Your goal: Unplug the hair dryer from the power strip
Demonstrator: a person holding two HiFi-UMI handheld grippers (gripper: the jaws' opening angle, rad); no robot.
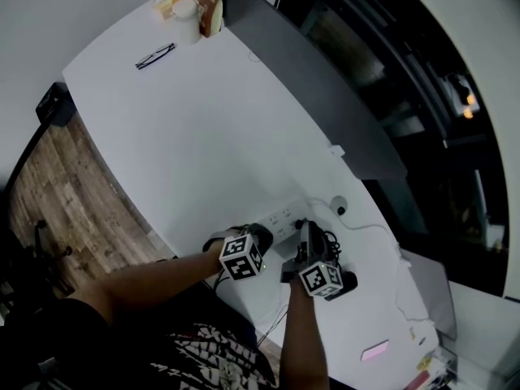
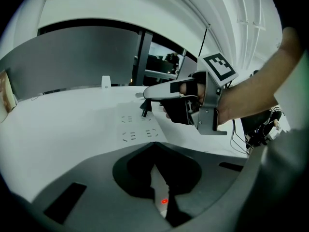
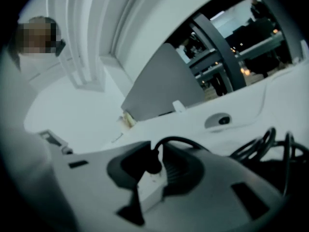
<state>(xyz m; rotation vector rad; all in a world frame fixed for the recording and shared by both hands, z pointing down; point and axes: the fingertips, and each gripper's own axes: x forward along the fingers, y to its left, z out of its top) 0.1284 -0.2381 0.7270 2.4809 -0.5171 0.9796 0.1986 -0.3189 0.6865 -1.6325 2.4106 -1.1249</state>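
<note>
My right gripper (image 3: 154, 172) is pinched narrow on the black plug (image 2: 144, 108), which sits at the far sockets of the white power strip (image 2: 137, 132); I cannot tell whether its prongs are clear of the slots. My left gripper (image 2: 157, 190) is closed down on the strip's near end, where a red light glows between the jaws.

I judge the main risk to be a crooked pull; if I lever the plug sideways, the prongs could bind and drag the light strip up with it, or the pads could slide off the small plug body. The cord (image 3: 186, 141) arches off the plug toward a tangle of black cables (image 3: 270, 146) and could snag there; if the left hold slips, the strip may skate on the smooth table (image 1: 203, 128).

That table is plain white, with a round grommet (image 1: 339, 206) near the strip and a cup (image 1: 185, 15) and a carton (image 1: 209, 5) at the far corner; a grey partition (image 1: 325, 80) backs it, wood-pattern floor (image 1: 73, 185) lies to the left, and a dark office shows beyond.
</note>
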